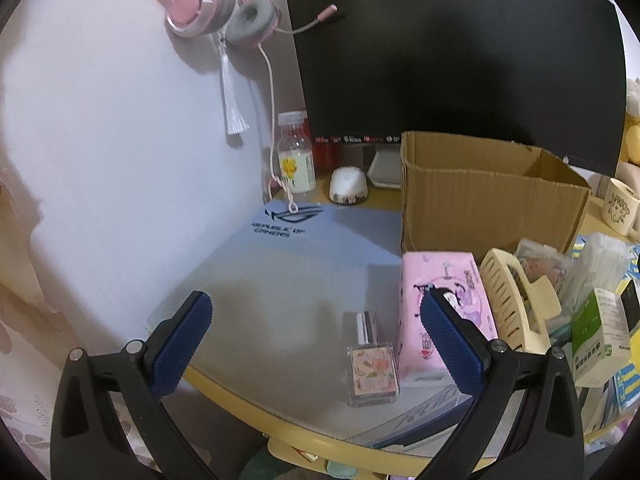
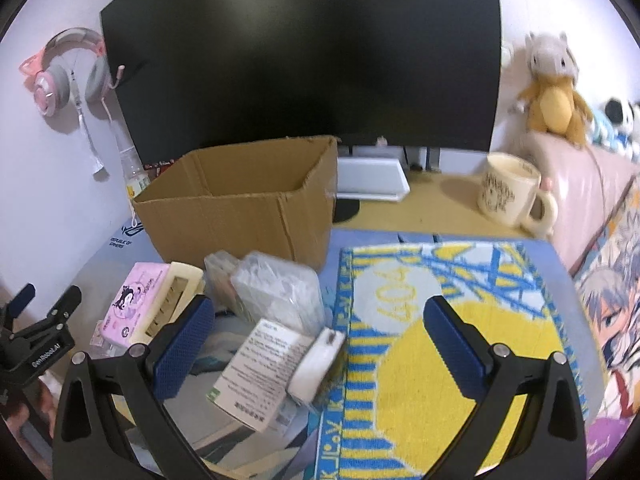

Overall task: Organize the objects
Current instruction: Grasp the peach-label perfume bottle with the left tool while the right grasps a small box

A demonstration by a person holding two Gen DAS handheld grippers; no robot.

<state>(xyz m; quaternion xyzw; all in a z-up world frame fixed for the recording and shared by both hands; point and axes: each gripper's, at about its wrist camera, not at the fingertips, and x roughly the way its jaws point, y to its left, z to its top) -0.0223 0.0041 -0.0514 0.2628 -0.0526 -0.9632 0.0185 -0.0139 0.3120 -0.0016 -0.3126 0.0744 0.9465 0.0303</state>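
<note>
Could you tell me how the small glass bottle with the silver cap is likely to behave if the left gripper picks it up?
The glass bottle looks rigid and probably fragile, with smooth, likely slippery walls. It lies flat near the desk edge; its squarish body probably won't roll but could slide off. The left gripper is open and empty.

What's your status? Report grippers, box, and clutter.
Left gripper open, empty. Right gripper open, empty. Cardboard box open-topped, clutter piled before it. Perfume bottle stands ahead of left gripper.

Both wrist views face the monitor (image 1: pixel 440 40); sharing cardboard box (image 2: pixel 240 204).
</note>
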